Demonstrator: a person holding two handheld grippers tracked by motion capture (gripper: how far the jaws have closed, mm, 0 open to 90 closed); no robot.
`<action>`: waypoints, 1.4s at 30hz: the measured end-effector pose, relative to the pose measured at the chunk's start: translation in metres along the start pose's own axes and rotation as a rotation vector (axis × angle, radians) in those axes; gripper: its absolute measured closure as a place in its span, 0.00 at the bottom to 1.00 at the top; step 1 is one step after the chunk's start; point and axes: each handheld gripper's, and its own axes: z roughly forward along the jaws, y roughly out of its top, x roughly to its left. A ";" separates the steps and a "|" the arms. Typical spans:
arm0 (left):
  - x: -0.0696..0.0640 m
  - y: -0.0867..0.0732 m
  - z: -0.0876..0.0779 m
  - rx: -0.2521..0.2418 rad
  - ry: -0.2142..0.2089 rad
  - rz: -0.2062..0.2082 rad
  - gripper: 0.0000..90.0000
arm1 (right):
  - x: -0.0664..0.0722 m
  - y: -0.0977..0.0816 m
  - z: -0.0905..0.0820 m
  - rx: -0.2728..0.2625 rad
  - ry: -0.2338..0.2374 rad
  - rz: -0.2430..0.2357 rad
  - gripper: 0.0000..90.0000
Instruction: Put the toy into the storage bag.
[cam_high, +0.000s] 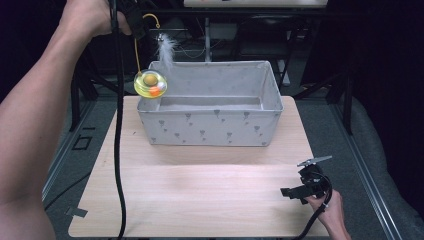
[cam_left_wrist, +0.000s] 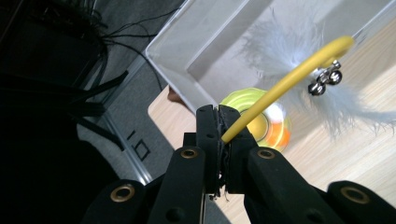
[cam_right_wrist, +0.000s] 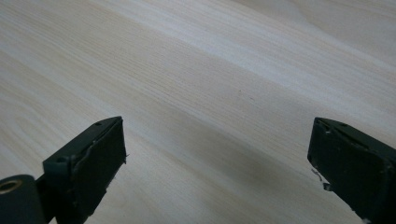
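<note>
- Left gripper (cam_left_wrist: 223, 122): jaws pinched on the yellow wand (cam_left_wrist: 285, 83) of a cat toy (cam_high: 150, 83), hanging over the far-left corner of the grey fabric bin (cam_high: 210, 131).
- Right gripper (cam_high: 295, 194): jaws spread, holding nothing, low over the near-right table (cam_high: 200, 200).
- Progress, judged: toy lifted and carried to the bin; lowering and release remain.
- No readable writing; the bin bears only small printed motifs.

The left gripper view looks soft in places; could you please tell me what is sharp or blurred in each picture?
Left gripper view: the left gripper and thin yellow wand are crisp, while the white feather and round yellow-green toy base are soft. Right gripper view: the wood grain blurs far off. High view: evenly lit pale wooden table, dark surroundings.
</note>
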 end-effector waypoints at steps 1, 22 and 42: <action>0.000 0.002 0.001 0.000 0.000 0.003 0.98 | 0.000 0.000 0.000 -0.001 0.002 0.002 0.05; -0.007 0.028 0.039 -0.009 -0.012 0.003 0.98 | -0.001 0.000 0.001 0.001 0.009 0.002 0.05; -0.012 0.026 0.077 -0.016 -0.011 -0.019 0.98 | 0.000 0.000 0.002 0.002 0.019 0.003 0.05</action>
